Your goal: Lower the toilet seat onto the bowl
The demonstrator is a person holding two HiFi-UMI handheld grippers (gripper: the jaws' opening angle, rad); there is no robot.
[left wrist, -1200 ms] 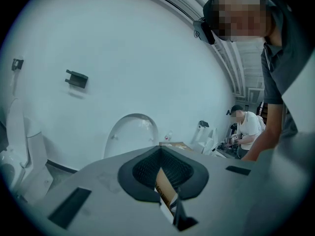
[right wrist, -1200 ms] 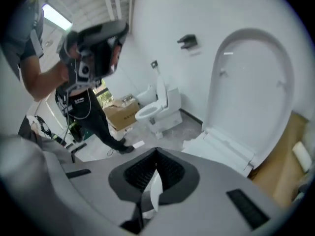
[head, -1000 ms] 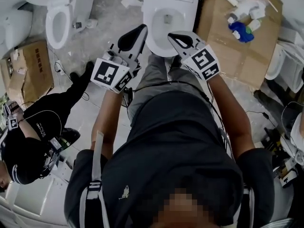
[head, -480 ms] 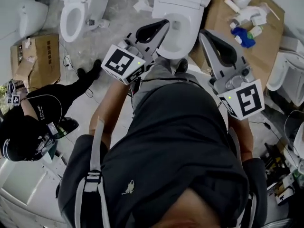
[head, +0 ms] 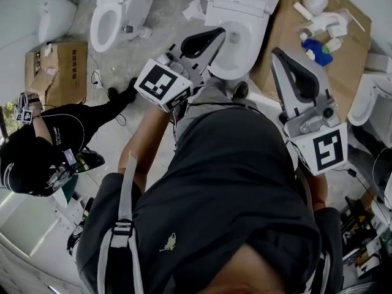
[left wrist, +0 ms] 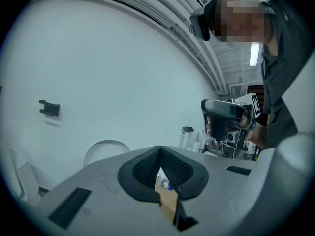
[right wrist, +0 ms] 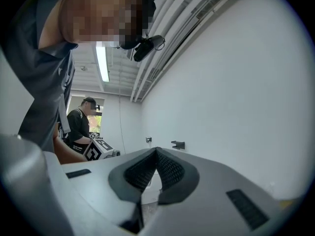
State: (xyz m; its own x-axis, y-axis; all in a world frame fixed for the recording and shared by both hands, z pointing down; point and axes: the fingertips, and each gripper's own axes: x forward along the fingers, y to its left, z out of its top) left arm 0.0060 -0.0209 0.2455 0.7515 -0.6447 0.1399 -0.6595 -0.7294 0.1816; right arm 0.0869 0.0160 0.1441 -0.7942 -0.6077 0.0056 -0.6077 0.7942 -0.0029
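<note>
**Workroom floor, tools closed on nothing**

Grey concrete strewn with cardboard fills the head view. A white toilet stands just past the tips of the left gripper, ahead of it and well below. The right gripper is held off to that toilet's side, over a cardboard sheet, with some bottles lying further out beyond its tips.

Each gripper's own view looks out level at a bare white wall. In both, the two padded jaws meet at their tips with nothing between them, so both tools are closed and empty. Neither touches the toilet.

The toilet seat belongs to the bowl in front of the left gripper. From this steep angle I cannot tell whether it is raised against the tank or already lying flat on the rim.

My reading is that no contact step is in hand, since both tools are held high and clear. If the seat is up, the next move calls for bringing one gripper down and forward to its top edge. It would then catch that edge and swing the seat over slowly, so it settles on the bowl without slamming.
</note>
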